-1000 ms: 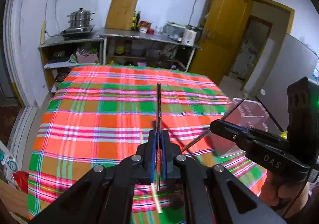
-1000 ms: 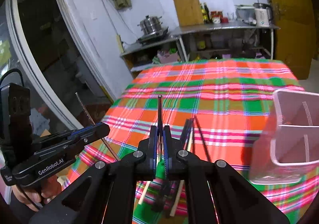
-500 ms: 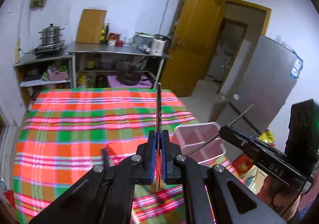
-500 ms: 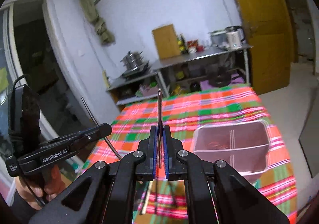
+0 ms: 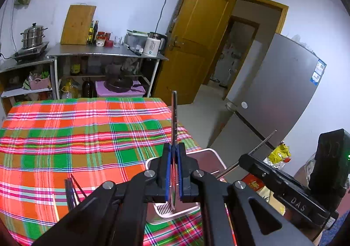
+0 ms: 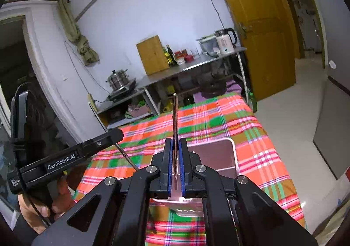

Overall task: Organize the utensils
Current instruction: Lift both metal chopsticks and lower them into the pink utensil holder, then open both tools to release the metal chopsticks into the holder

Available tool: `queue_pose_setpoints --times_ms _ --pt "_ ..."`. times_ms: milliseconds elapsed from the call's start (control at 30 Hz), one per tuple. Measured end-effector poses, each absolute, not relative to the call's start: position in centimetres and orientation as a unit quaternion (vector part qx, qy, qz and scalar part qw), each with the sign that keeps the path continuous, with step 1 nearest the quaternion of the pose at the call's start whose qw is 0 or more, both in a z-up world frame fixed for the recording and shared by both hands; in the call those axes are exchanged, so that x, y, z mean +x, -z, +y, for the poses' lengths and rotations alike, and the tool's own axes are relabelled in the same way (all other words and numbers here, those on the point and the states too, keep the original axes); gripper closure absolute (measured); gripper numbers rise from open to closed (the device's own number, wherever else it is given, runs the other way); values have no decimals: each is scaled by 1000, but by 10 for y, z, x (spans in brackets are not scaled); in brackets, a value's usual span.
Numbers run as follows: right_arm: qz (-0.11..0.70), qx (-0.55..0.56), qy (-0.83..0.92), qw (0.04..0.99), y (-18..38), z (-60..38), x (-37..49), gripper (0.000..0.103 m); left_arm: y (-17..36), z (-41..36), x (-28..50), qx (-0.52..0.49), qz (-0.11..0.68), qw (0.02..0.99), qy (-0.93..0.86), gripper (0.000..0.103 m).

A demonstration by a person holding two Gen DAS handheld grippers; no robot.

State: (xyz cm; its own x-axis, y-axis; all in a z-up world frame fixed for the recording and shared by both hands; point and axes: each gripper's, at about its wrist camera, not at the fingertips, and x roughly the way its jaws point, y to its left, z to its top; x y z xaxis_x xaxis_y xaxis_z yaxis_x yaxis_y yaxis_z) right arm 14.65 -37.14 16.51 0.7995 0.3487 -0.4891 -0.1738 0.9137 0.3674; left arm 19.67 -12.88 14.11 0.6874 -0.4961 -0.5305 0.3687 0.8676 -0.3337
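Utensils in hand: each gripper carries one thin metal chopstick, so two are on their way to the holder.
Left gripper (image 5: 174,171): jaws together, clamped on a metal chopstick (image 5: 174,121) that stands up past the blue pads.
Right gripper (image 6: 175,167): jaws together, clamped on a second metal chopstick (image 6: 175,123), held the same upright way.
Utensil holder (image 5: 215,154): pale pink translucent box with rounded corners, standing on the near right part of the table, directly under both grippers; a slotted drain grid shows at its base in the left wrist view.
Holder contents: cannot tell; its inside is mostly hidden behind the gripper bodies.
Left on the table: a small bundle of dark chopsticks (image 5: 69,191) and a pale wooden one (image 5: 55,206) lie on the cloth, well apart from the holder.
Progress: early to middle, by my reading; two sticks are lifted but not yet dropped in, and several wait on the cloth.
Next need: likely tipping each stick point-down over the holder's opening before letting go.
Tablecloth (image 5: 65,136): woven plaid in orange, green and pink, soft and slightly rippled, draped over the table edge.
Chopstick feel: slim, smooth, rigid steel, probably prone to slip or pivot between flat pads.
Pads: blue, flat, rubbery-looking strips on black plastic fingers.
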Motion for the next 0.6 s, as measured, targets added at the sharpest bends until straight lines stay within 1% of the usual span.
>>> queue_pose_setpoints --times_ms 200,467,500,533,567,600 --pt "320 156 -140 924 -131 -371 164 98 -112 -136 204 -91 338 907 232 97" --pt "356 154 -142 911 -100 -365 171 97 -95 -140 204 -78 347 904 235 96" --pt "359 154 -141 910 -99 -366 172 97 -94 -140 204 -78 348 904 235 93" --pt "361 155 -139 909 -98 -366 172 97 -94 -139 203 -79 348 904 236 87" --pt "363 155 -138 908 -97 -367 173 97 -93 -138 202 -81 347 904 236 84" --pt "362 156 -137 909 -98 -368 172 97 -93 -136 201 -84 345 904 237 78"
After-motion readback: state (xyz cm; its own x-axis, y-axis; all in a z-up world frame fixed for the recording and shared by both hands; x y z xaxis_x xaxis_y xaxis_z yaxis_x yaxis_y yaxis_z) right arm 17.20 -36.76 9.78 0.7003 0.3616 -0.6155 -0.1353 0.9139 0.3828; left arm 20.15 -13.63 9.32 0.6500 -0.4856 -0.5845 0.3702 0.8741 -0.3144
